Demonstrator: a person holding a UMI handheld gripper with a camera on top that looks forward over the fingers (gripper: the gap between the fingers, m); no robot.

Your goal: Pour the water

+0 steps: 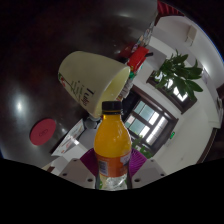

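One bottle point(113, 150) under tilted cup point(92, 82)

Dim, fisheye-warped edges; perhaps window-lit from ahead

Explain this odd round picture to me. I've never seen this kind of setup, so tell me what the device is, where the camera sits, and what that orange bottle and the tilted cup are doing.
A person holds a hand-held gripper with two fingers; there is no robot arm. The camera rides on that gripper and looks forward through a very wide lens, which is why the room bends into a circle. The gripper's fingers cannot be made out in this view. Closest to the camera is a bottle of orange liquid with a black cap, probably held, though the grasp itself is not visible. Beyond it a pale cup is tipped over, its mouth towards the bottle. Farther off are a leafy plant and a red round object. No liquid is seen flowing.
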